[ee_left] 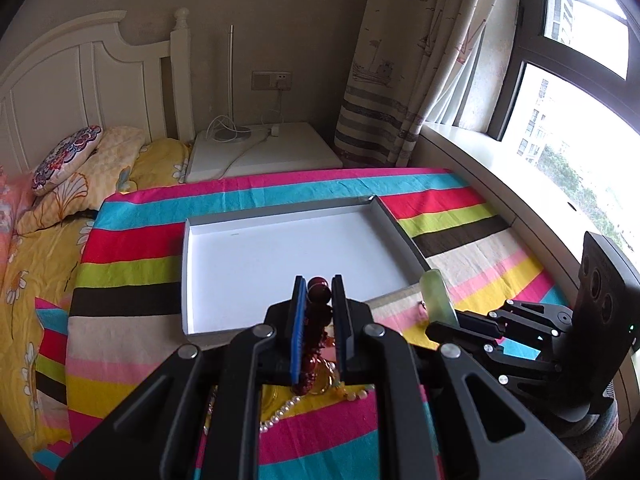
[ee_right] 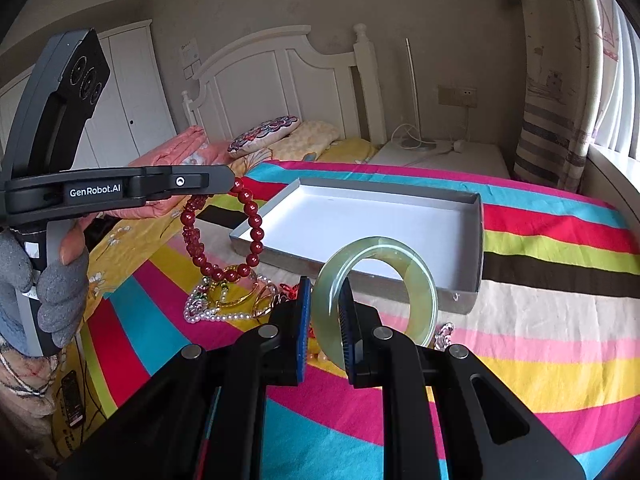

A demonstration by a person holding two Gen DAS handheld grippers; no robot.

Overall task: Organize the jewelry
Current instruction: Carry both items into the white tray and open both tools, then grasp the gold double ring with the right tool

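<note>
Our left tongs (ee_left: 318,292) grip the red bead bracelet (ee_right: 224,236). Our right tongs (ee_right: 325,296) clamp the green bangle (ee_right: 420,276), near the white tray (ee_right: 478,240).

- A bed with a white headboard (ee_right: 276,76) stands against a beige wall (ee_left: 280,12).
- A white nightstand (ee_left: 264,152) sits beside it.
- A patterned curtain (ee_left: 416,60) hangs by a bright window (ee_left: 576,92).
- White wardrobe doors (ee_right: 132,92) stand beyond the bed.

dark red bead bracelet (ee_right: 224,236), pale green bangle (ee_right: 376,292), white tray (ee_right: 478,240), rainbow-striped cloth (ee_right: 540,360).
</note>
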